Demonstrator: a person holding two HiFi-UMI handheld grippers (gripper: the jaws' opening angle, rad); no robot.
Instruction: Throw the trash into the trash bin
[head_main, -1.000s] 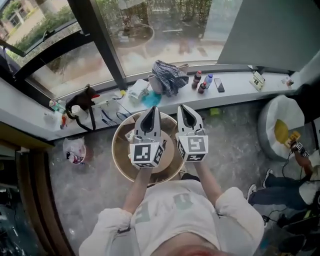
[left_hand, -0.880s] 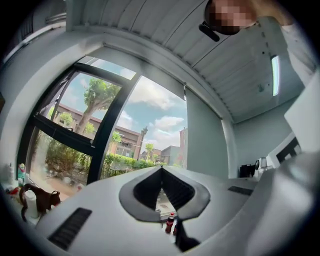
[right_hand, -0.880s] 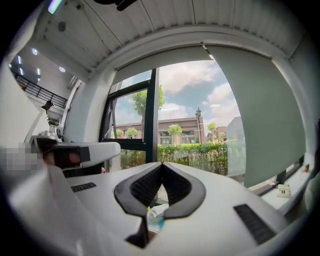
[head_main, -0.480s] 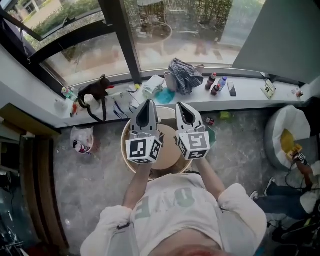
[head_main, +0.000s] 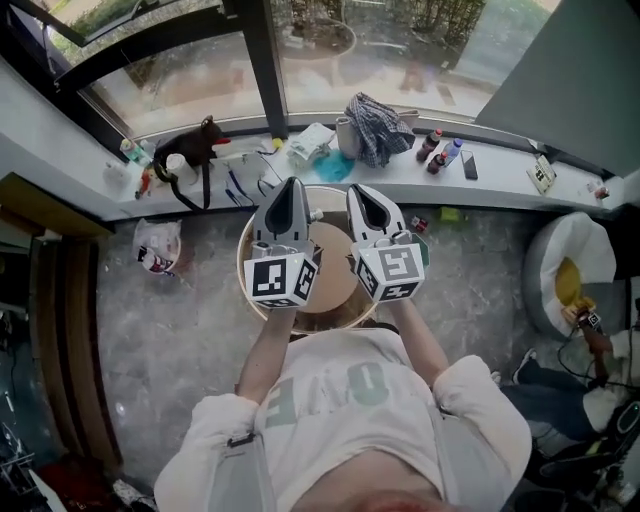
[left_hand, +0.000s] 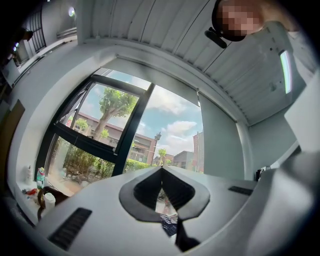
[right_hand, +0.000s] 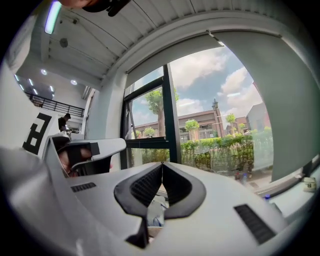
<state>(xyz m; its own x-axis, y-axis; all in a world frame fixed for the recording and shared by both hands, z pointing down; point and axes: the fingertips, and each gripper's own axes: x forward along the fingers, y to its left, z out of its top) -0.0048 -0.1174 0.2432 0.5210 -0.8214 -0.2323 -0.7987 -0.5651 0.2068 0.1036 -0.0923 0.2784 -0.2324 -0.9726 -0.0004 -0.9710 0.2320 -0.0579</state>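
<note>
A round tan bin (head_main: 247, 291) stands on the floor right below both grippers in the head view. My left gripper (head_main: 291, 184) and right gripper (head_main: 357, 190) are held side by side over it, pointing toward the windowsill. Both are shut with nothing between the jaws. In the left gripper view the left gripper (left_hand: 161, 168) has its tips meeting against the window. The right gripper (right_hand: 162, 164) looks the same in its own view. Crumpled white and teal plastic bags (head_main: 313, 146) lie on the sill just beyond the tips. The bin's inside is mostly hidden by the grippers.
The windowsill (head_main: 500, 185) also carries a black toy (head_main: 190, 158), a checked cloth (head_main: 378, 113), bottles (head_main: 438, 153) and a phone (head_main: 470, 166). A white plastic bag (head_main: 158, 250) lies on the floor at left. A white beanbag (head_main: 570, 262) is at right.
Both grippers have moved forward toward the windowsill and their tips now reach the bin's far rim. They stay shut and side by side. The sill items sit closer.
</note>
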